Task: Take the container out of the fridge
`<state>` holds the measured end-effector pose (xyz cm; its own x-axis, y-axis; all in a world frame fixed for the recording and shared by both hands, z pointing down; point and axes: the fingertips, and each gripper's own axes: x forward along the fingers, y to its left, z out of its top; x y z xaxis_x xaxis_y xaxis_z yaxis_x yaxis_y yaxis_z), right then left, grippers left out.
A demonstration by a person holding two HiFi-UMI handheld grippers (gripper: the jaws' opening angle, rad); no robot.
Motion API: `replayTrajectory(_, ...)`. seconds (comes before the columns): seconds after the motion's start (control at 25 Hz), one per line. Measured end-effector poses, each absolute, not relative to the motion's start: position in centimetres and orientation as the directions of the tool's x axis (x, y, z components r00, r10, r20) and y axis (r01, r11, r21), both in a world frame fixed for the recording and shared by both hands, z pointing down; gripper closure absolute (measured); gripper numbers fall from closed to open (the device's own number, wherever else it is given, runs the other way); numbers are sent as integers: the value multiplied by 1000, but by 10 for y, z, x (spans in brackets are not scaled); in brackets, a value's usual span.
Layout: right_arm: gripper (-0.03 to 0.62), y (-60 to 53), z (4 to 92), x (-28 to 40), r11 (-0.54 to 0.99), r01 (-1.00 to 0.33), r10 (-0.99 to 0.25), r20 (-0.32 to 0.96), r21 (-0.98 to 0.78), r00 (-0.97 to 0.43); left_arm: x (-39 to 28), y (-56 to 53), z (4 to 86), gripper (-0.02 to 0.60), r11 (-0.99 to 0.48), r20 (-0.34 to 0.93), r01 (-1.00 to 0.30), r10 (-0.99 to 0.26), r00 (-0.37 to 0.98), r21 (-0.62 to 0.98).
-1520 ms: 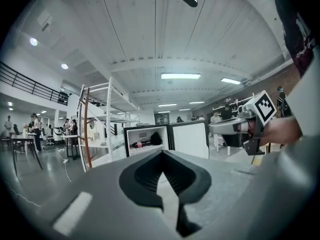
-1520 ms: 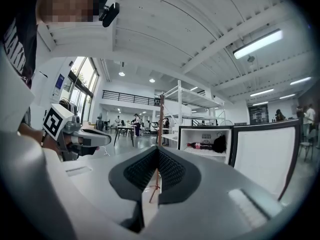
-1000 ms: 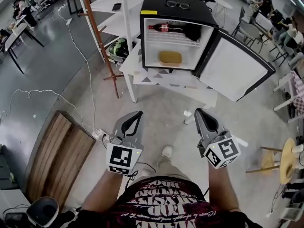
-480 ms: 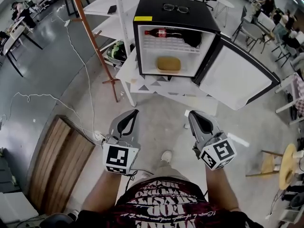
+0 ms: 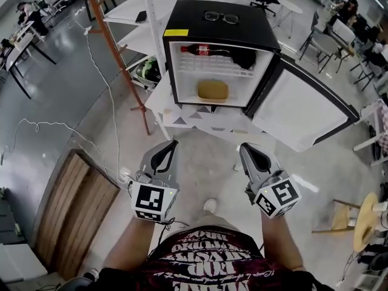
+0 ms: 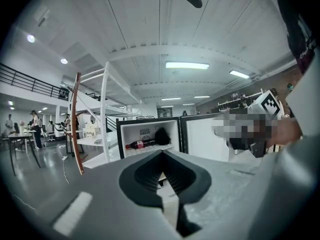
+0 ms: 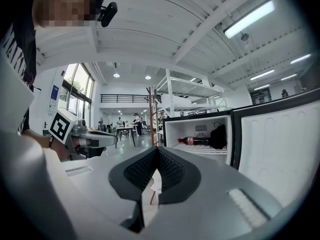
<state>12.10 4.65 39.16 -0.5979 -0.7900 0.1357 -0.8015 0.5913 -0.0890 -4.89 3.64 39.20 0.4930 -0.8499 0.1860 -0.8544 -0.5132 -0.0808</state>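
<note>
1. Fingers first: left gripper (image 5: 172,144) has its fingers pressed tip to tip, nothing btwn them. Right gripper (image 5: 242,145) is the same, closed & empty. Both are held side by side, aimed at the fridge.
2. Tan oval lidded container (image 5: 213,90) sits roughly centred on the floor of the small black mini-fridge w/ white interior (image 5: 171,71), below the wire shelf. It's well apart from both grippers.
3. White fridge door (image 5: 303,111) is swung wide to the right, so the way in looks clear. Fridge stands on a white table (image 5: 182,111).
4. Upper shelf holds a red-label cola bottle (image 5: 203,49) lying on its side, w/ a black item (image 5: 244,58) beside it.
5. Step in hand: approach, prob. early; nothing grasped yet.
6. Next move calls for closing in, opening the fingers wide & reaching in low under the shelf. Container looks broad, so maybe one gripper per side.
</note>
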Motion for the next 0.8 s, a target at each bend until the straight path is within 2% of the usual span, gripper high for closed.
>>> replayTrajectory(0.6, 568, -16, 381, 159, 666, -738, -733, 87, -105, -674, -10, -9, 378, 581, -444, 173, -889, -890, 422, -116)
replayTrajectory(0.8, 568, -24, 379, 181, 637, -764, -761, 73, -103, -644, -8, -7, 384, 581, -429, 189, -897, -895, 405, -110)
